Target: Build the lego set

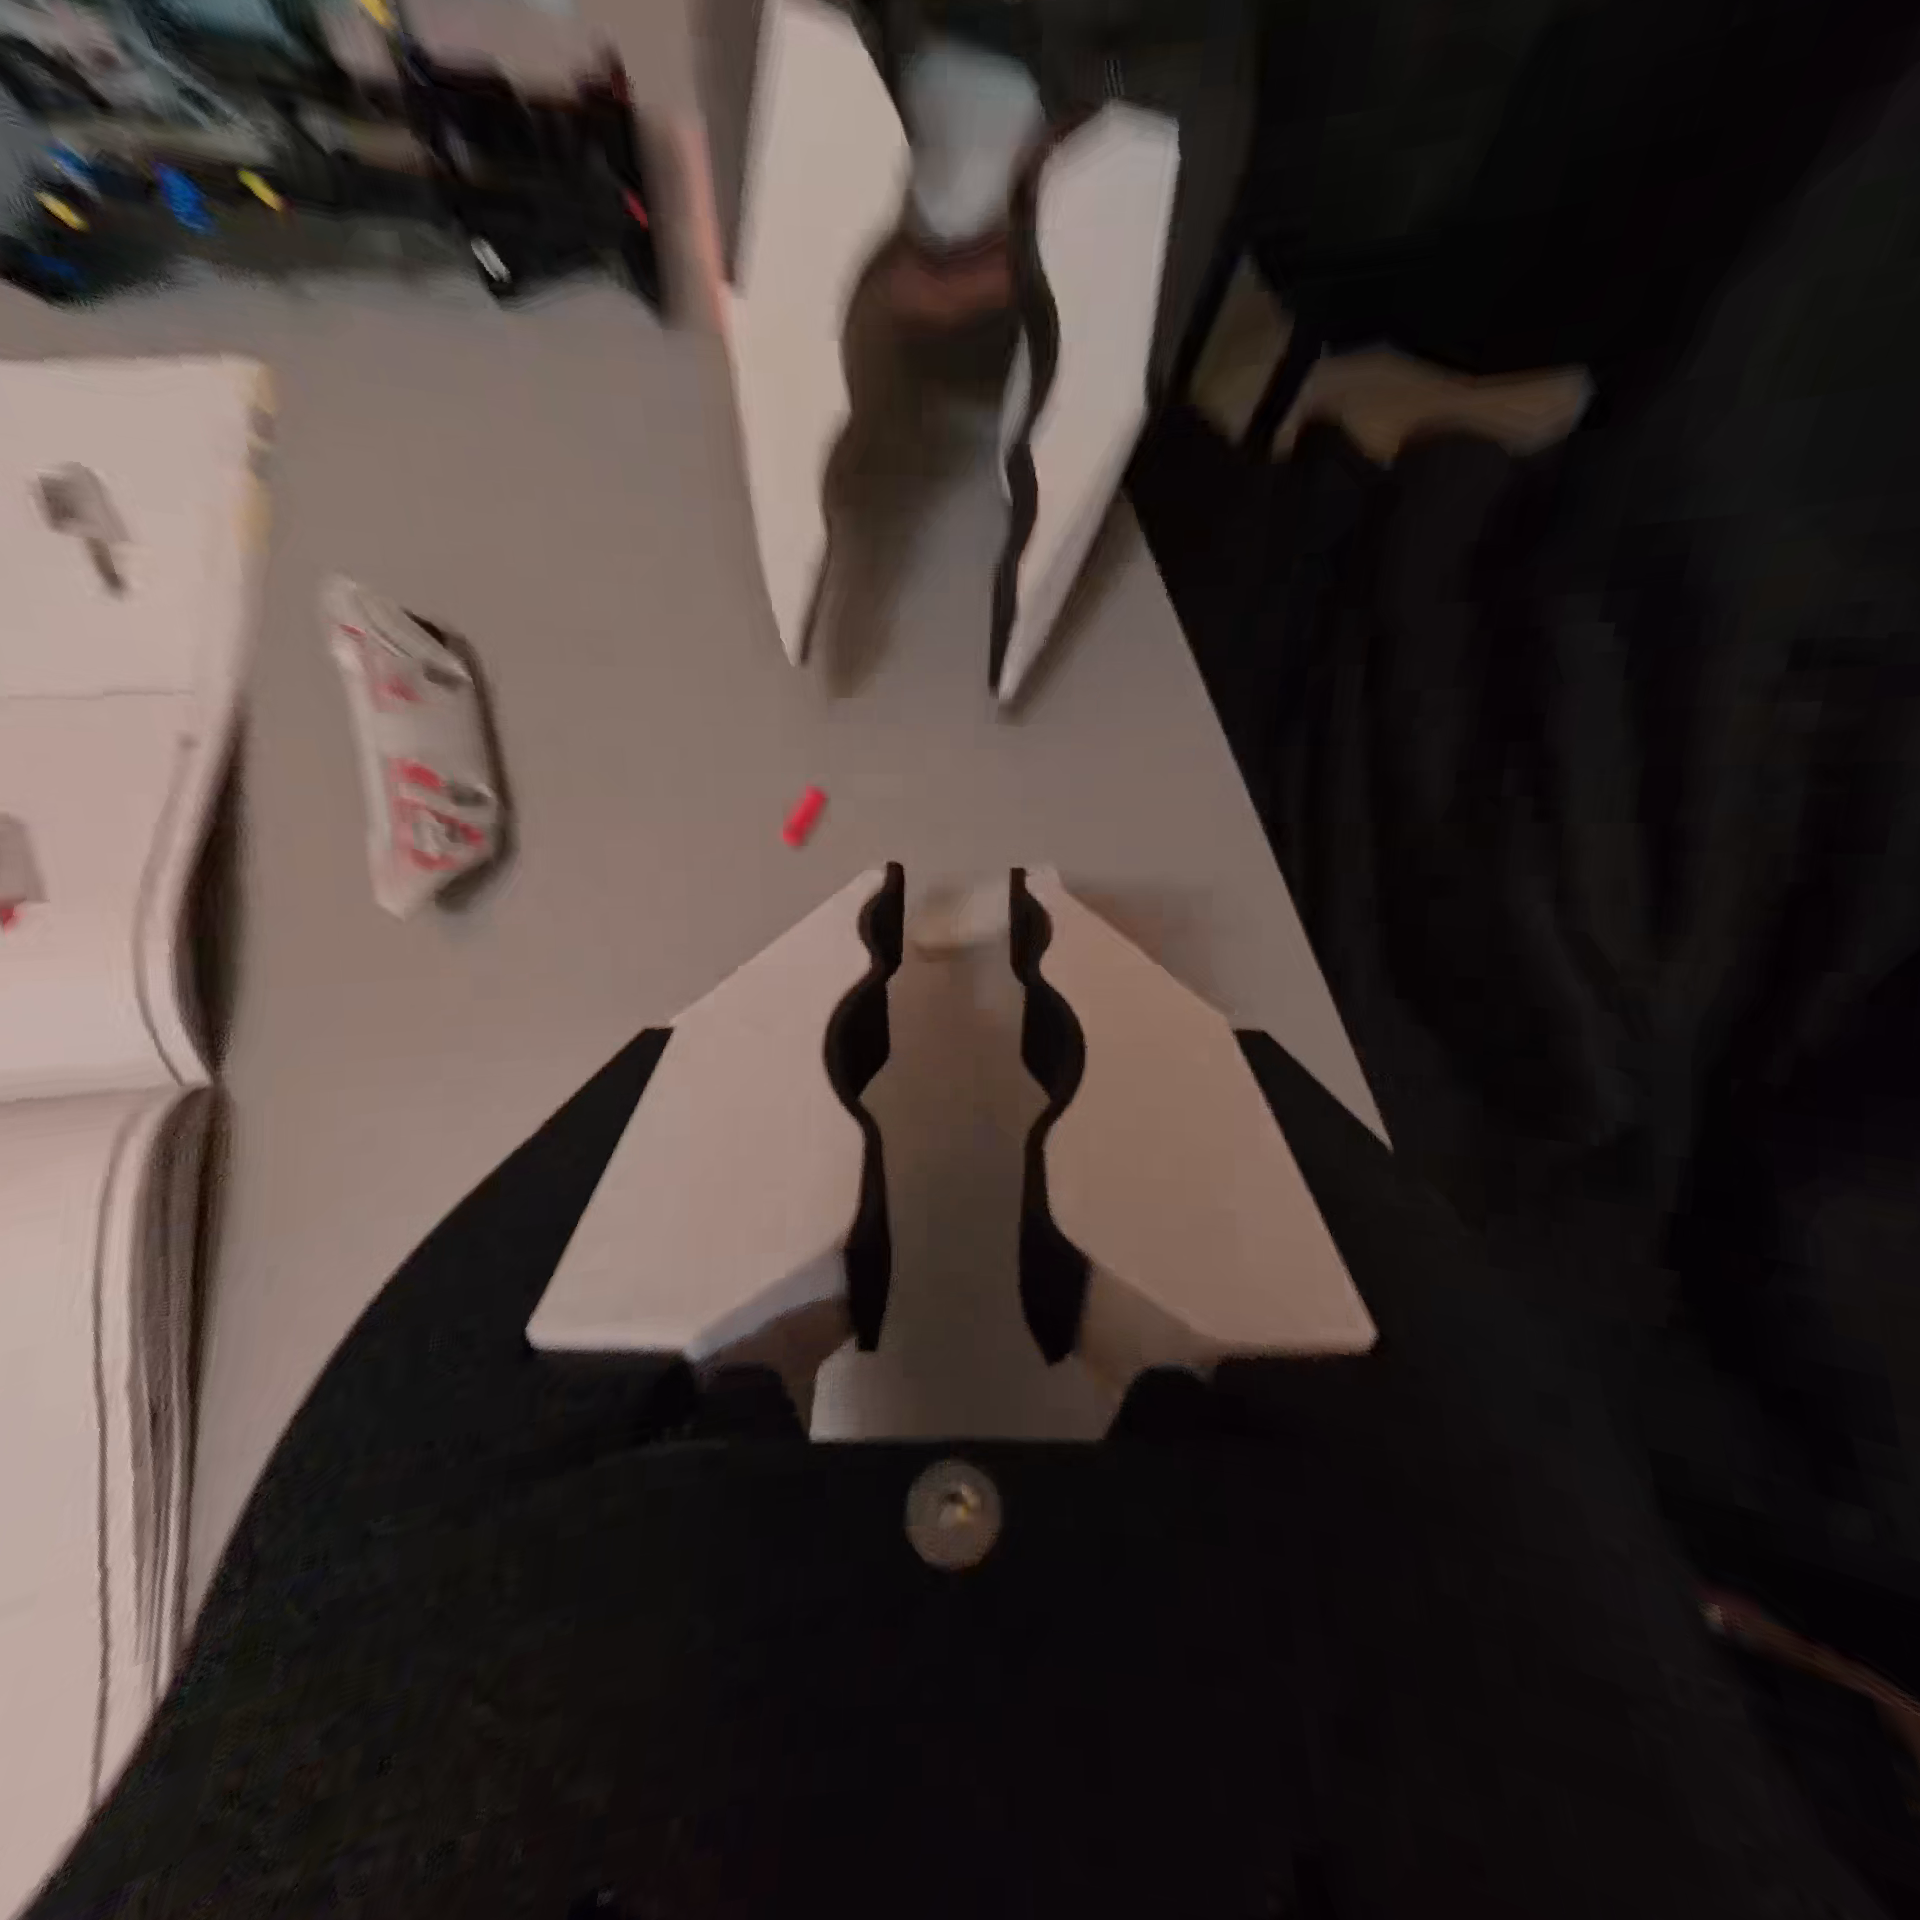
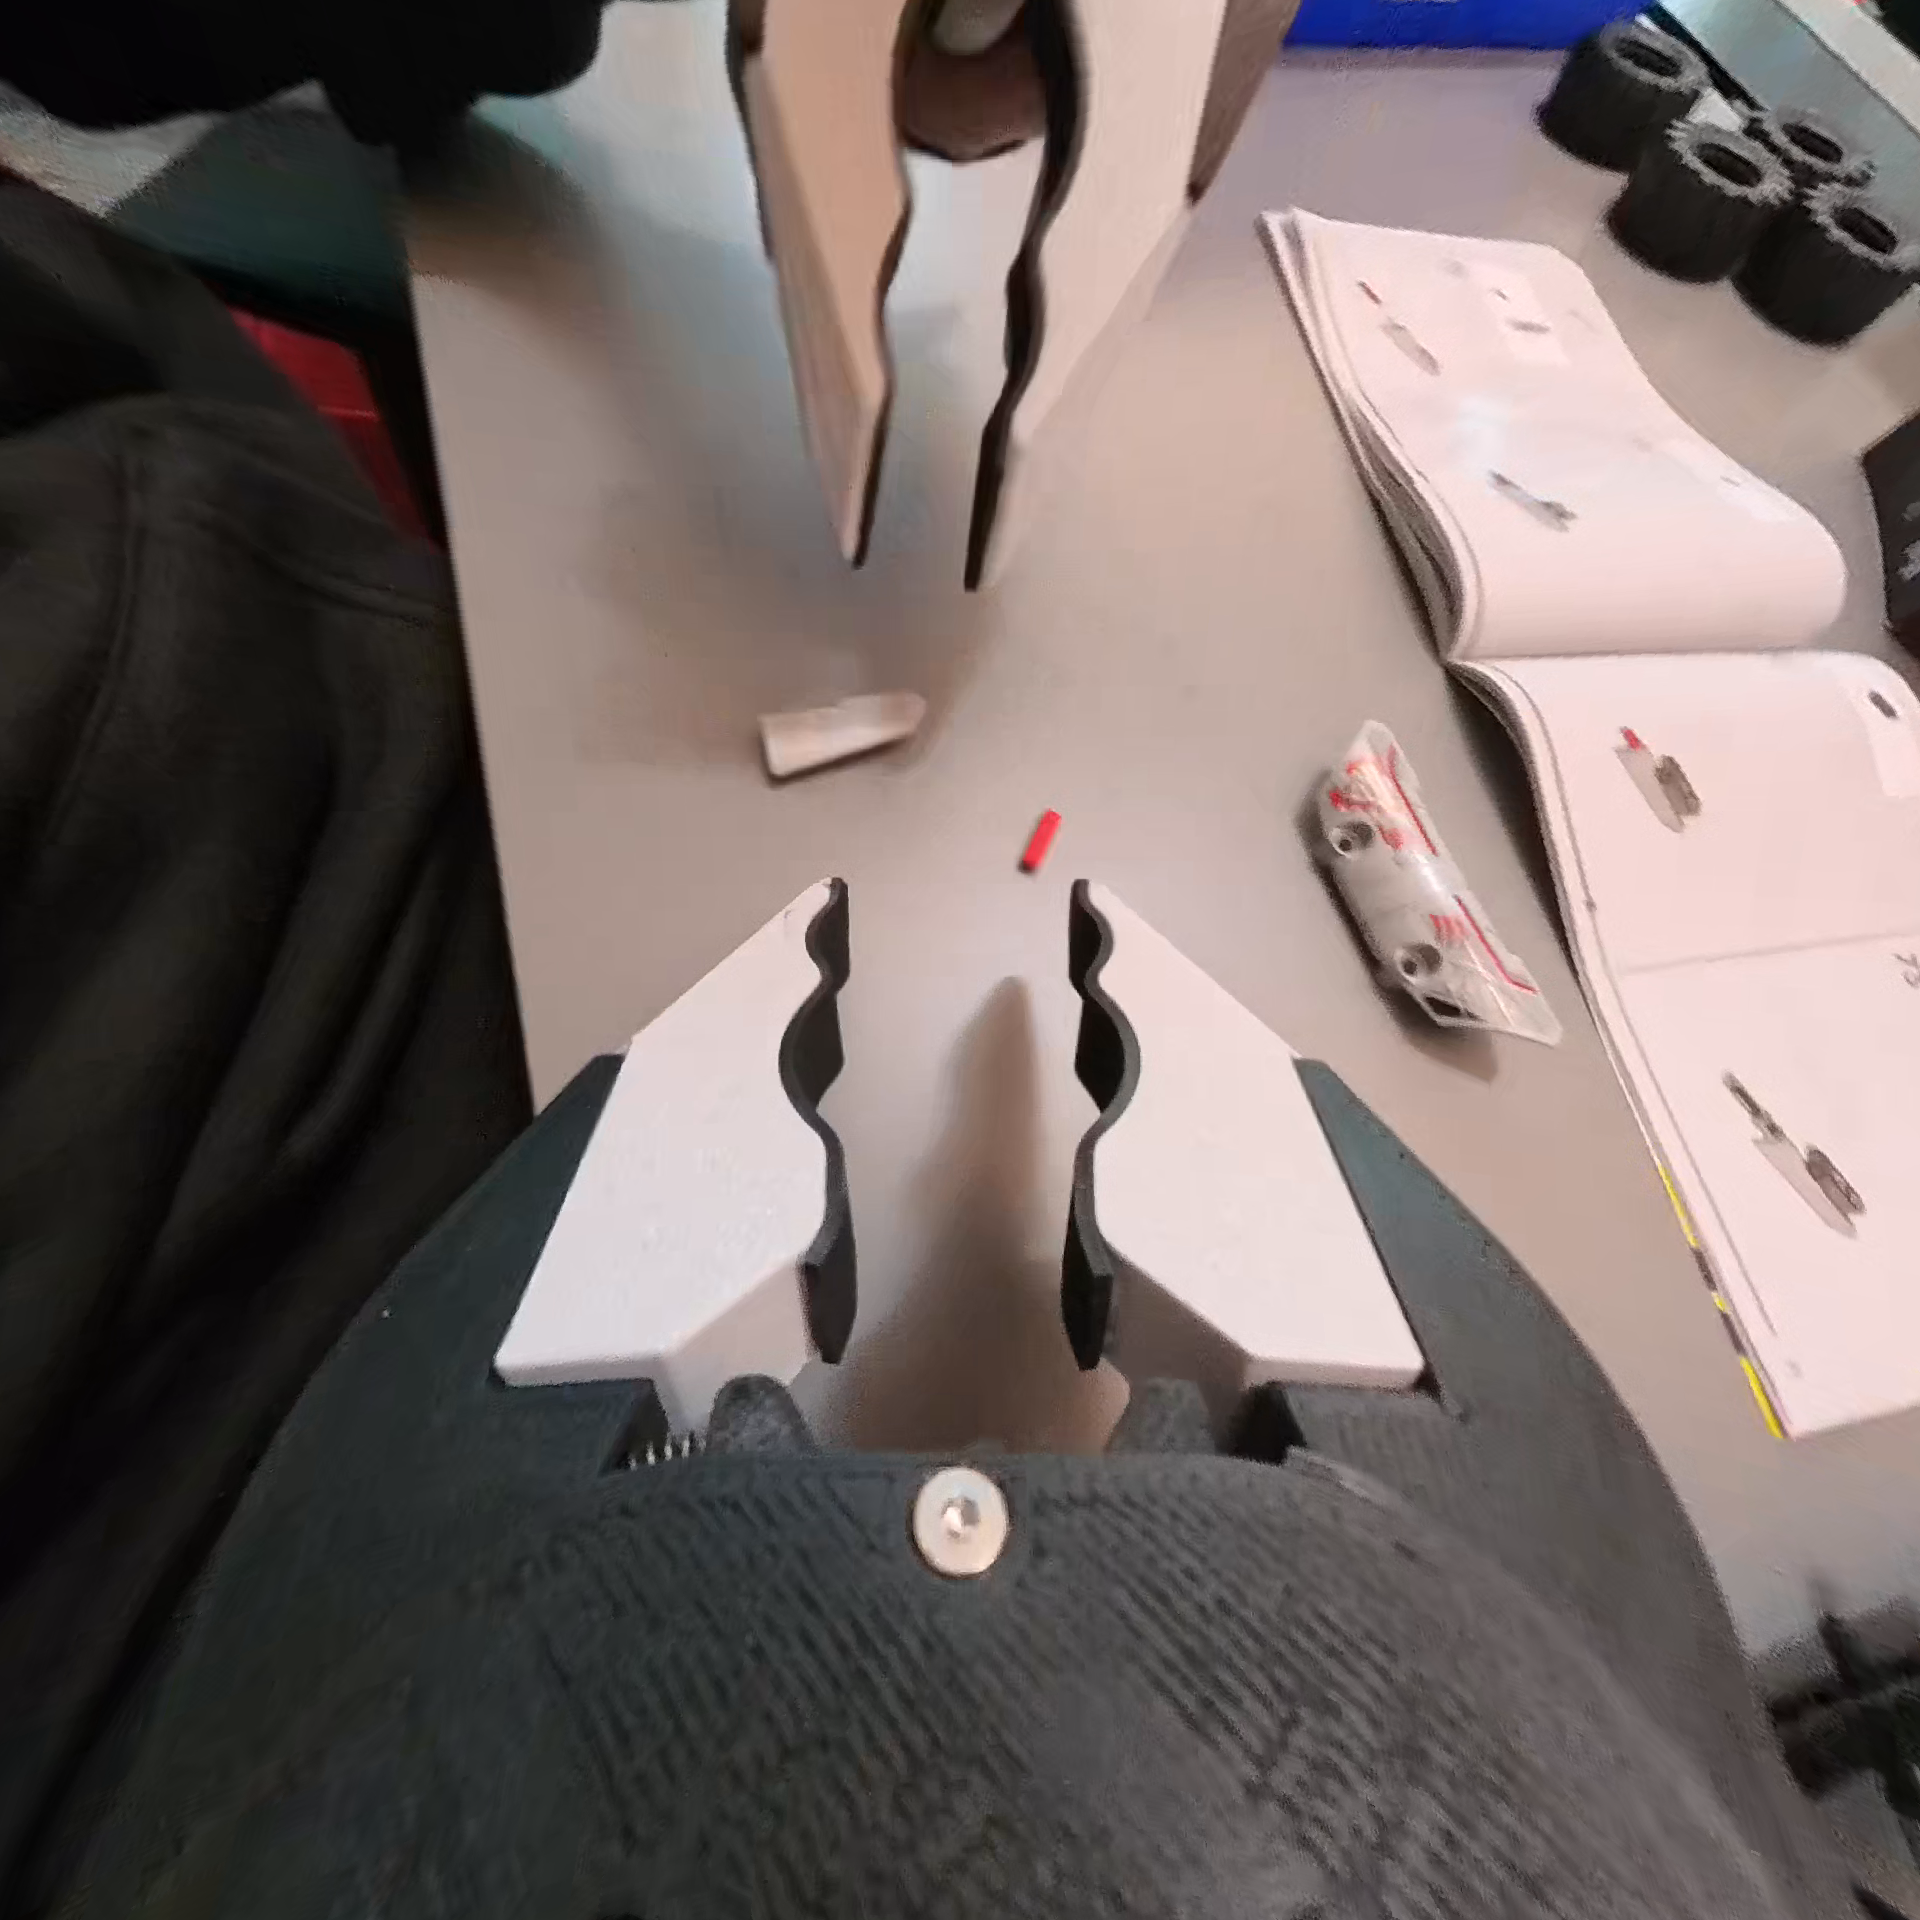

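The left gripper [image 1: 953, 883] fills the lower centre of the left wrist view, its jaws parted with a gap between the wavy black pads and nothing clamped. A pale grey lego piece [image 1: 951, 920] lies on the grey table [image 1: 582, 540] right at its fingertips, seen in the gap between them; blur keeps contact from being judged. In the right wrist view that same piece [image 2: 842, 732] is a tapered wedge lying flat at centre frame, just below the tips of the left gripper, which comes down from the top edge.

The right gripper [image 2: 958, 894] sits lower centre in its own view, jaws spread wide and empty. A small red lego pin [image 2: 1039, 840] lies on the table just above and between its fingertips, apart from both. In the left wrist view the pin [image 1: 804, 816] is slightly up and left of the left gripper's tips, with the right gripper [image 1: 899, 675] pointing down from the top.

To the right of the pin in the right wrist view lies a clear plastic bag of parts [image 2: 1423, 894], with red and white pieces inside, and beyond it an open instruction booklet [image 2: 1558, 499] along the right edge. Black tyres [image 2: 1735, 177] cluster in the upper right corner. Dark cloth [image 2: 208, 831] covers the left side, off the table's edge. Bare table lies between each gripper and the pieces.
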Tool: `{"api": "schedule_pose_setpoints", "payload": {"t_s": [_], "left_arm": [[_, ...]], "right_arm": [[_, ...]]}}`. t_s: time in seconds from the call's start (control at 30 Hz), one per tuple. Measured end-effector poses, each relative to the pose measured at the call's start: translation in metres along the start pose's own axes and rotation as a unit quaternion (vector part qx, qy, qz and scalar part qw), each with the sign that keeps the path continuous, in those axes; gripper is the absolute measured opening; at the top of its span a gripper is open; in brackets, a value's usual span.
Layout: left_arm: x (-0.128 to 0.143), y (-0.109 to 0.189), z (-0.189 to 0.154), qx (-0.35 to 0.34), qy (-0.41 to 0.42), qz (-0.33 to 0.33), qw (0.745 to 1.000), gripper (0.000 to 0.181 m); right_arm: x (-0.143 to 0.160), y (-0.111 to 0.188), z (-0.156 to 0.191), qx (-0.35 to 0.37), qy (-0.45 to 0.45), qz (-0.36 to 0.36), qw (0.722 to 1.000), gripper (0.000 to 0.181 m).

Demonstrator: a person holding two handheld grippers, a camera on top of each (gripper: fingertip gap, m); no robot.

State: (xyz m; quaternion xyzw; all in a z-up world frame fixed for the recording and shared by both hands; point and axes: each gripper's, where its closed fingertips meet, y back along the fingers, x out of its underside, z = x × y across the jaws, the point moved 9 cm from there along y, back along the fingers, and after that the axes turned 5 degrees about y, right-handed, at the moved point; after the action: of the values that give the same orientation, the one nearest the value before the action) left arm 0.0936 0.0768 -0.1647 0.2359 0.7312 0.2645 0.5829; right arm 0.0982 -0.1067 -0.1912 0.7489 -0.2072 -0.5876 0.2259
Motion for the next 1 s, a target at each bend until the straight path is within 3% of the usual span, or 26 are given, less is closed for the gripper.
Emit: {"api": "schedule_pose_setpoints", "payload": {"t_s": [0.03,0.17,0.37,0.43,0.5,0.77,0.87,0.93,1.0], "left_arm": [[0.007,-0.003,-0.008,-0.013,-0.018,0.035,0.999,0.022],[0.029,-0.013,-0.025,-0.068,-0.066,0.129,0.987,0.023],[0.025,-0.029,-0.022,-0.042,-0.025,0.071,0.996,0.021],[0.023,-0.032,-0.021,-0.05,-0.027,0.067,0.996,0.008],[0.022,-0.033,-0.02,-0.049,-0.032,0.058,0.997,0.0],[0.006,-0.046,-0.02,-0.007,-0.004,-0.011,1.0,0.0],[0.0,-0.052,-0.016,-0.064,-0.028,0.027,0.997,0.0],[-0.005,-0.041,-0.014,-0.101,-0.047,0.026,0.993,0.0],[-0.006,-0.03,-0.017,-0.084,-0.055,0.01,0.995,0.004]], "right_arm": [[-0.004,-0.003,0.003,-0.008,0.003,-0.011,1.0,0.038],[-0.017,-0.022,0.017,-0.043,0.03,-0.012,0.999,0.033],[-0.023,-0.043,0.027,-0.046,0.026,0.047,0.998,0.032],[-0.023,-0.042,0.027,-0.031,0.02,0.058,0.998,0.024],[-0.022,-0.04,0.031,-0.029,0.015,0.057,0.998,0.022],[-0.007,-0.021,0.044,-0.018,-0.073,0.025,0.997,0.008],[0.0,-0.012,0.042,0.001,-0.089,0.03,0.996,0.008],[0.001,-0.006,0.042,0.021,-0.074,0.039,0.996,0.013],[0.0,-0.003,0.043,0.037,-0.059,0.036,0.997,0.019]]}}
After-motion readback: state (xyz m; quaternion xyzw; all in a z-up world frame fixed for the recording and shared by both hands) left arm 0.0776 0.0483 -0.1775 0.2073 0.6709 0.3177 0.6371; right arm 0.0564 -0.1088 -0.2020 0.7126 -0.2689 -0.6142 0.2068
